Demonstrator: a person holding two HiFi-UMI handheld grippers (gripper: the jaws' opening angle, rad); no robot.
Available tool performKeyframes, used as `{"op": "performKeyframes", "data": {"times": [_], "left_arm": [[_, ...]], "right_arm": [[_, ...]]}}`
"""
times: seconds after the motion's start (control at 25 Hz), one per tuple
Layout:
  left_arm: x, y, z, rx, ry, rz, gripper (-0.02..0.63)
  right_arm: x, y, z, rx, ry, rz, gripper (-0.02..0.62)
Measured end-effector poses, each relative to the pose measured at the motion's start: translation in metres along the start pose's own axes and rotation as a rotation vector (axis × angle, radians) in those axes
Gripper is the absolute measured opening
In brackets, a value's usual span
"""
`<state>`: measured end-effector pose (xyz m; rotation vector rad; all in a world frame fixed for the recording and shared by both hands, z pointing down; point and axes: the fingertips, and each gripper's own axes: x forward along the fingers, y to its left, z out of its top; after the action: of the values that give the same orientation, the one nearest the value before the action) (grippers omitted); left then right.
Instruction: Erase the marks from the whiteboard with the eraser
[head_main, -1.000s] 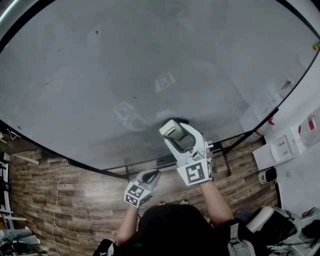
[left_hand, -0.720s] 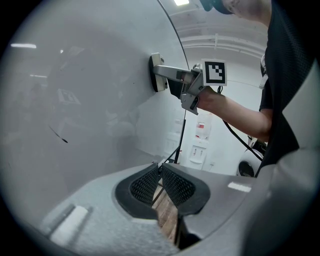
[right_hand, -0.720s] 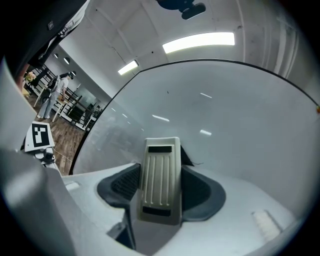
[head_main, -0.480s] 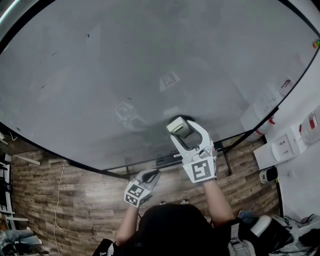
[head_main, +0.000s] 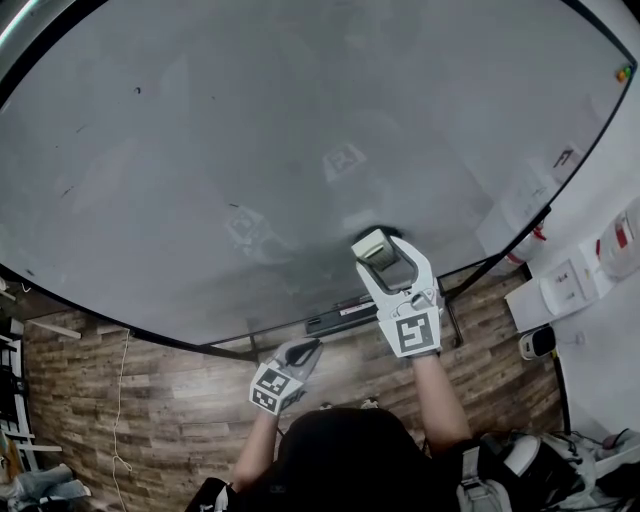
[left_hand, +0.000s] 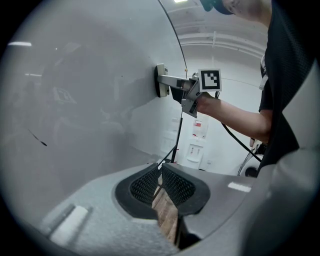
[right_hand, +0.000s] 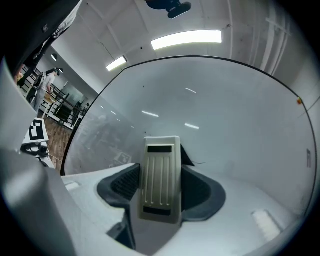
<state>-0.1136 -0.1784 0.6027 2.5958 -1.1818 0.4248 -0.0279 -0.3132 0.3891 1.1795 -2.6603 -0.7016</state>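
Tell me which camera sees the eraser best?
The right gripper view: the eraser fills the middle, held between the jaws, ribs plain. The head view shows it small against the whiteboard. The left gripper view shows it far off, side-on, pressed to the board.

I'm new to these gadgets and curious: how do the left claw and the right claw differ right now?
The right claw is clamped on the eraser; the left claw is closed on nothing. The right claw presses its eraser against the whiteboard; the left claw hangs lower, below the board's bottom edge. Both are grey with black pads.
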Motion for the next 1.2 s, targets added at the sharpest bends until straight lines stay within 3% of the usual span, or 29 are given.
{"op": "performKeyframes", "data": {"times": [0.28,0.72,1.2], "left_arm": [[0.010,-0.003,0.000,0.003,0.008,-0.015,0.034],[0.002,0.002,-0.003,0.004,0.012,-0.010,0.034],[-0.018,0.011,-0.010,0.004,0.004,0.017,0.034]], "right_arm": [[-0.011,-0.032,-0.016,0.054,-0.001,-0.066,0.256],[-0.004,-0.022,0.001,0.098,-0.055,-0.078,0.255],[0.026,0.062,0.044,0.041,-0.073,0.103,0.255]]}}
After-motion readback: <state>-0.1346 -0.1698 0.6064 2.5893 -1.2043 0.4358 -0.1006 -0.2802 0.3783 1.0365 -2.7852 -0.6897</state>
